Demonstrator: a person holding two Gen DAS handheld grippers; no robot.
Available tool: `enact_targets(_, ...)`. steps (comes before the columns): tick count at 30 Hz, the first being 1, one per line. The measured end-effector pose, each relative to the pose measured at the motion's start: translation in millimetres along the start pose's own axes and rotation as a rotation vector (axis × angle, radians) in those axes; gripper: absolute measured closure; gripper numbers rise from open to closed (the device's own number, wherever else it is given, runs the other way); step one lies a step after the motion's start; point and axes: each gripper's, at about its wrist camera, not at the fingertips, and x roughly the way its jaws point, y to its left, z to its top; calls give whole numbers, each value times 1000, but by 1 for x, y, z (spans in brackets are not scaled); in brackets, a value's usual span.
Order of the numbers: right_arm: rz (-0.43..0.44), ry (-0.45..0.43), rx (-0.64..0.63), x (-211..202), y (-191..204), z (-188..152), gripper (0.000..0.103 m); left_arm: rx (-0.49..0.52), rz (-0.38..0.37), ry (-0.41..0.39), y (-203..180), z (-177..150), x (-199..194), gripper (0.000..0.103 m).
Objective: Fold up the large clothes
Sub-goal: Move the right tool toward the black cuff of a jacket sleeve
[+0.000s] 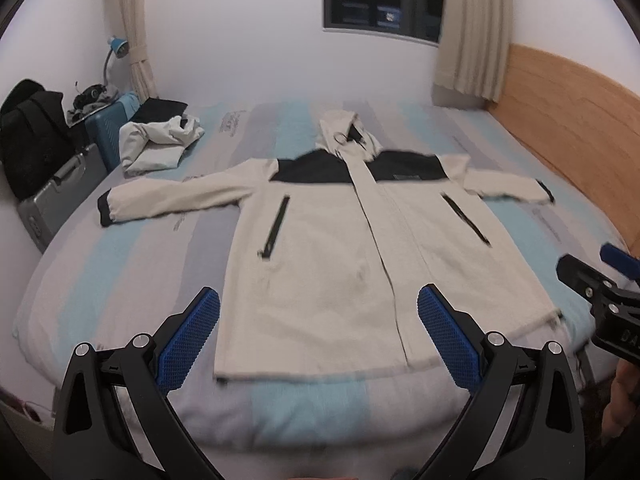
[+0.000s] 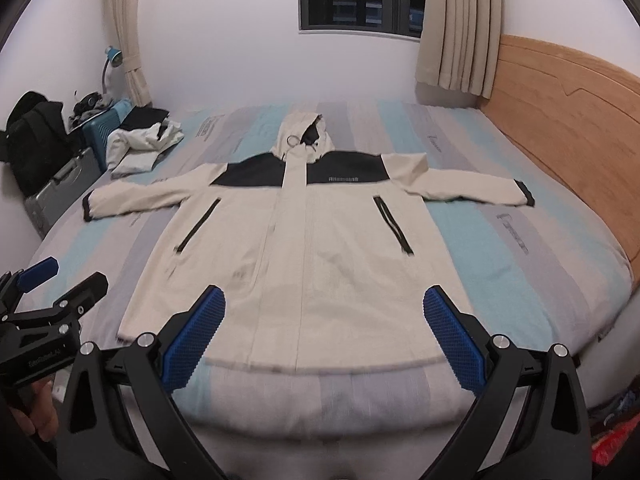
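Note:
A cream hooded jacket (image 1: 320,248) with black shoulders lies flat, front up and zipped, on the striped bed (image 1: 120,264), sleeves spread to both sides and hood toward the far wall. It also shows in the right wrist view (image 2: 304,240). My left gripper (image 1: 318,320) is open and empty, held above the jacket's hem. My right gripper (image 2: 324,320) is open and empty, also above the hem. The right gripper shows at the right edge of the left wrist view (image 1: 600,280); the left gripper shows at the left edge of the right wrist view (image 2: 52,292).
A second crumpled white garment (image 1: 160,142) lies at the bed's far left corner. A silver case (image 1: 60,196), blue suitcase (image 1: 108,128) and black bag (image 1: 32,136) stand along the left side. A wooden headboard (image 1: 572,120) runs along the right.

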Motion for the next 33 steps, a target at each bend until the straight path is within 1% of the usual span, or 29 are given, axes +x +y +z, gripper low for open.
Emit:
enact_targets(3,-10,1,-1,26,-2,27,7,-3,14,14,2,25,28,8)
enact_targets(4,-13,7,-3,33,-3,37,7,-8,2,23,3,38,37,8)
enact_targets(6,-9,43,-5,47,-7,61,7,-8,-7,44,2,64,49,8)
enact_targets(8,17,68,3,54,-12,83,7,-8,-10,51,1,84,56,7)
enact_targets(10,24,87,-7,62,-17,110,7,-16,-13,91,-1,110,65,7)
enact_targets(12,34,104,-23,67,-18,129,7,-19,1,112,-4,130,69,7)
enact_targets(13,44,119,-31,72,-20,143,7,-13,7,121,-7,145,72,7)
enact_targets(17,53,134,-38,81,-28,175,7,-12,8,138,-13,179,79,7)
enact_targets(19,56,141,-29,92,-31,193,7,-24,14,145,-13,196,86,7)
enact_targets(21,62,144,-24,106,-33,207,7,-37,3,151,-11,209,97,7)
enact_targets(23,63,136,-16,120,-34,219,7,-39,-1,159,-8,223,117,7)
enact_targets(24,75,133,-7,129,-34,226,7,-39,1,160,-6,226,124,7)
enact_targets(25,87,138,-1,138,-35,232,7,-42,-4,168,-3,232,138,7)
enact_targets(26,122,160,11,153,-35,240,7,-46,-17,174,-2,237,149,7)
enact_targets(27,134,174,20,165,-36,245,7,-49,-27,180,0,242,163,8)
enact_targets(30,119,221,15,208,-34,258,7,-52,-52,217,7,255,209,8)
enact_targets(33,106,279,17,248,-40,262,7,-58,-55,241,13,263,242,7)
